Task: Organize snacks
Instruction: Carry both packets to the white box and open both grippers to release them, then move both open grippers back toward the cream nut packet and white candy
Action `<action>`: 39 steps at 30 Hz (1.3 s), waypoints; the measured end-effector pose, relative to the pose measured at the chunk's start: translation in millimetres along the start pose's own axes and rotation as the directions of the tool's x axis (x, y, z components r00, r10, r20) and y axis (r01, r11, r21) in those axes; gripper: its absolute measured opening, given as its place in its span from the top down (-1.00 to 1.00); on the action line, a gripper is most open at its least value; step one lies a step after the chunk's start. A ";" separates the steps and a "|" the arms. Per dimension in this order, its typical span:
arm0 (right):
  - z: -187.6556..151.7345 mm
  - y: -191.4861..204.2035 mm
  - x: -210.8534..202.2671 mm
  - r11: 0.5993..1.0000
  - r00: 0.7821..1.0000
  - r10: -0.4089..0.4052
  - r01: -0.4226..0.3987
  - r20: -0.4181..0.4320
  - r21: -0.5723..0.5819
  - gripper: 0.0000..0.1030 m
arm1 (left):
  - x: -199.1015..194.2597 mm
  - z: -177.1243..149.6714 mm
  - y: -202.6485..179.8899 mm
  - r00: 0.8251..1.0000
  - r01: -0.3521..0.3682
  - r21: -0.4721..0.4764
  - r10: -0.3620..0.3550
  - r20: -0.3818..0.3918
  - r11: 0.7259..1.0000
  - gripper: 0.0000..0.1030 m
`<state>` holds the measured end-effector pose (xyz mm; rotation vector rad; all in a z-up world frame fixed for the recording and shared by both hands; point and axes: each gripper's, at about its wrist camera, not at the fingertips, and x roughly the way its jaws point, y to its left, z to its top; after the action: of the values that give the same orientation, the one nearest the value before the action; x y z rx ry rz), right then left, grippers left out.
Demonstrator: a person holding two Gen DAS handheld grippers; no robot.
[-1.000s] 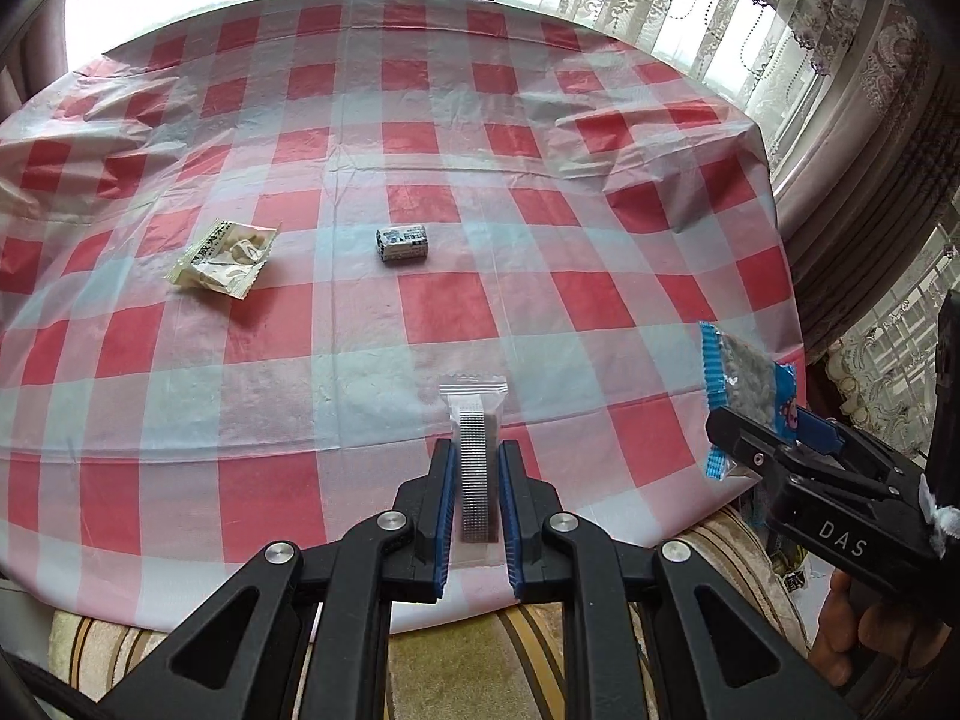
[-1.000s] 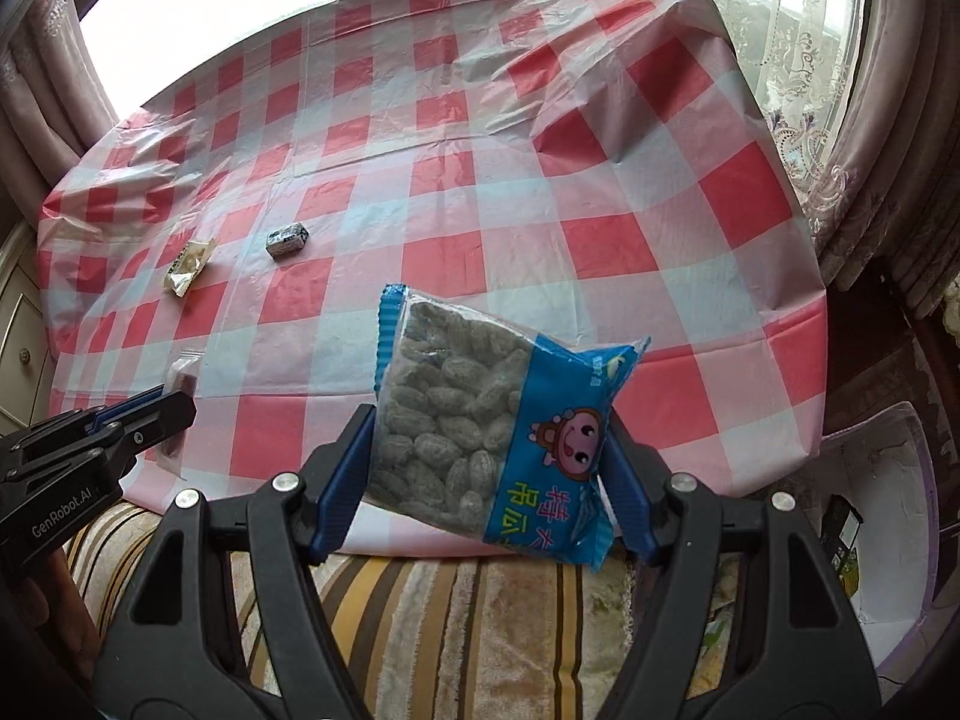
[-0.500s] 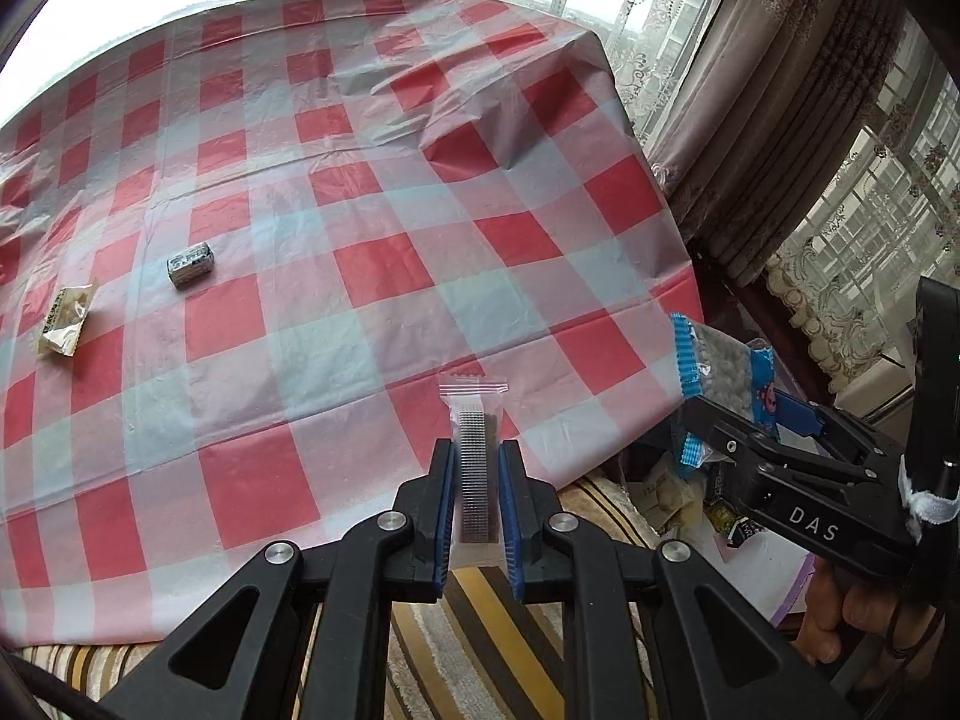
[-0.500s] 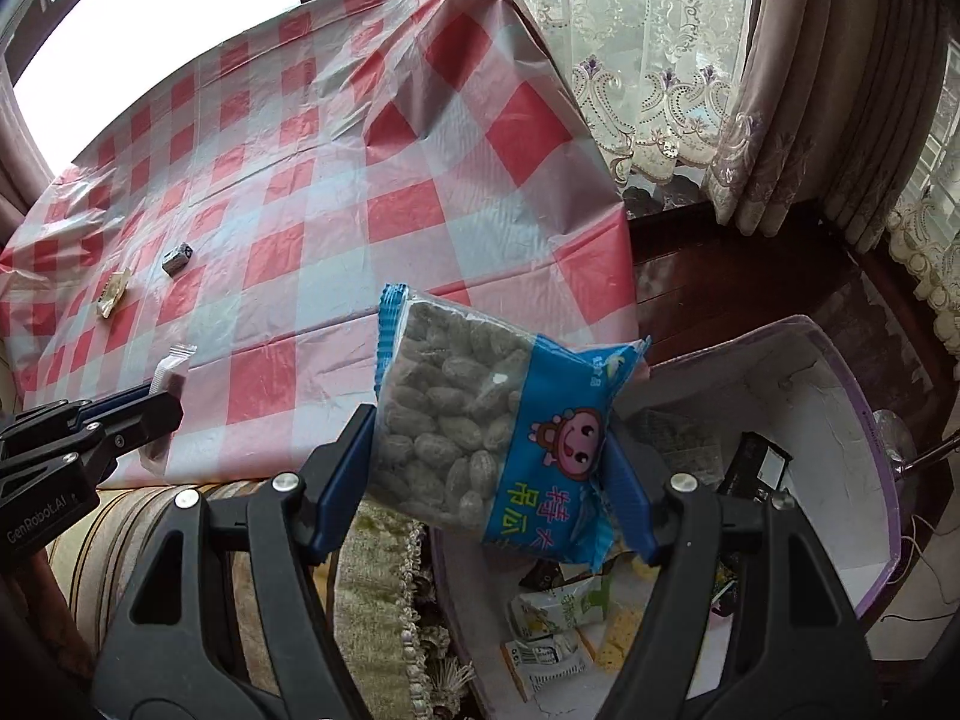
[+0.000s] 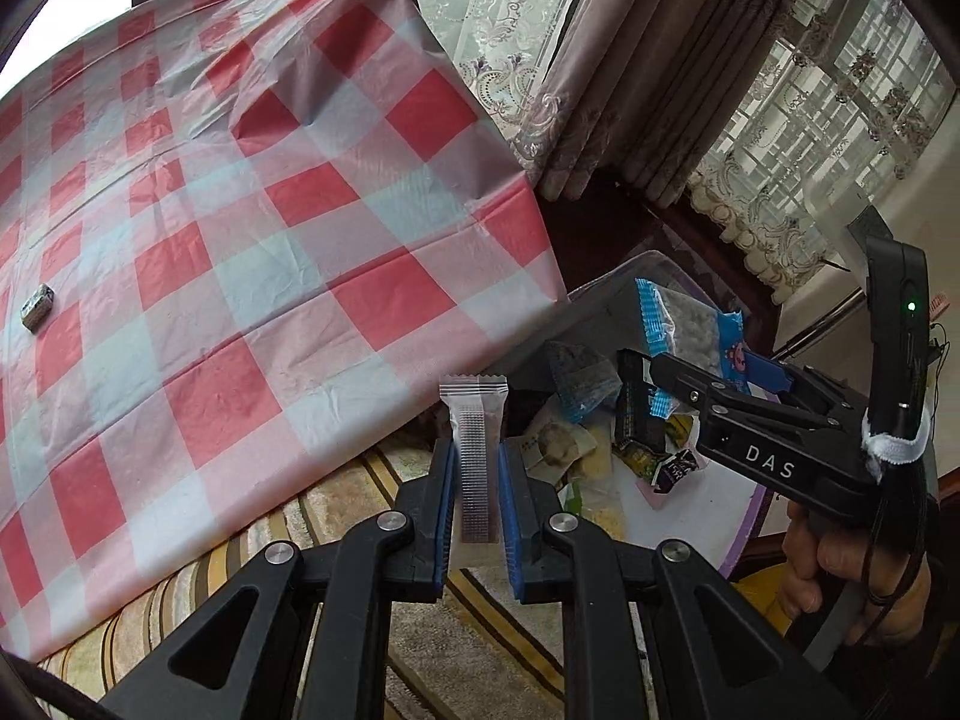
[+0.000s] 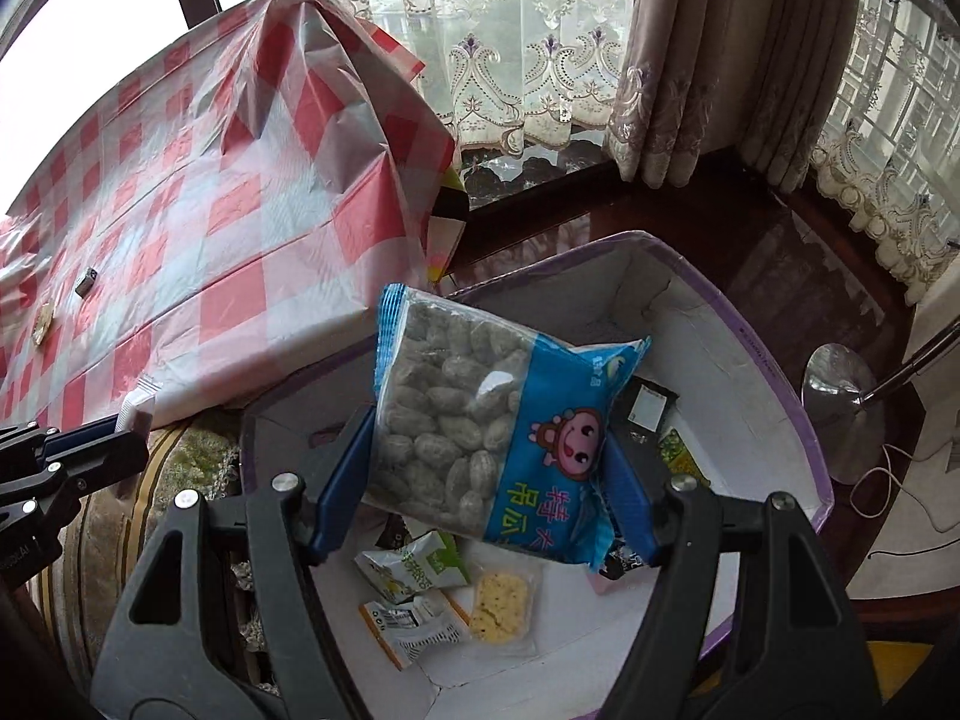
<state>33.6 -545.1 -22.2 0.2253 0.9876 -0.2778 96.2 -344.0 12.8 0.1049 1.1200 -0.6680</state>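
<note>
Over the box (image 6: 774,354), right hand-held gripper (image 6: 489,474) clamps peanuts (image 6: 480,420) (left (image 5: 474,474) pinches wafer (image 5: 476,450)).

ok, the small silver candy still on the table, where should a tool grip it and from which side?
Grip the silver candy across its short width, at the middle, coming straight down from above. It lies flat on the tablecloth as a small oblong block with nothing near it, so its long sides are free for the fingers. Both tools are full now: left tool holds a wafer stick, right tool the blue bag.
</note>
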 end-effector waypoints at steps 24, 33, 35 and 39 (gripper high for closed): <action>-29.6 -36.0 -2.4 0.999 0.994 -0.053 0.054 -0.097 0.007 -0.51 | 7.8 3.3 -15.3 0.999 0.022 -0.015 -0.023 -0.027 1.000 0.40; -11.4 -2.2 -8.5 0.999 0.999 -0.015 0.013 -0.048 -0.029 -0.51 | -7.9 4.5 20.9 0.999 -0.019 -0.098 0.021 0.024 0.995 0.39; -7.5 8.4 -9.4 0.999 0.999 -0.002 0.000 -0.041 -0.043 -0.51 | -12.5 4.6 31.5 0.999 -0.025 -0.119 0.030 0.039 0.993 0.39; 0.1 36.4 -12.0 0.996 0.999 0.026 -0.028 -0.025 -0.086 -0.51 | -22.9 3.1 57.1 0.997 -0.041 -0.170 0.052 0.064 0.985 0.39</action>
<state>39.6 -509.4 -9.7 0.1629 1.0177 -0.2077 123.7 -289.4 19.7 -0.0360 1.1005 -0.5289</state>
